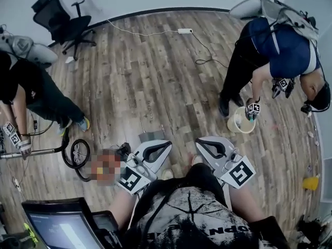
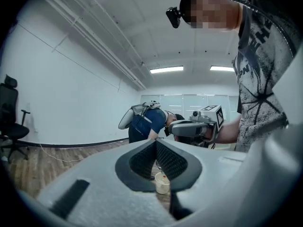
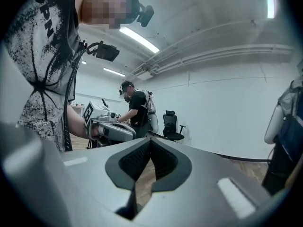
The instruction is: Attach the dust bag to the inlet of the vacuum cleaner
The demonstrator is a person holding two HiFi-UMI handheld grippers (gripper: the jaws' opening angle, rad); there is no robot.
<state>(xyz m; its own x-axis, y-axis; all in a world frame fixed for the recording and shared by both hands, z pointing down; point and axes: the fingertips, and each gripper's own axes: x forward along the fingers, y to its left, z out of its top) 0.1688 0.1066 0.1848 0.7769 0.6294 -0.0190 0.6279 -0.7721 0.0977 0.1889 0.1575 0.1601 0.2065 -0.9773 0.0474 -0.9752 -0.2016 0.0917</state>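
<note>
No dust bag or vacuum cleaner shows in any view. In the head view both grippers are held close in front of my body over the wooden floor. My left gripper is shut with nothing between its jaws; its own view shows the ribbed pads meeting. My right gripper is also shut and empty, its pads closed together. The two grippers sit side by side, tips a short way apart. Each appears in the other's view: the right gripper and the left gripper.
A person bends over a cream bucket at the right. Another person works at the left beside a small wheel. An office chair and a power strip lie at the back. A screen is near my left.
</note>
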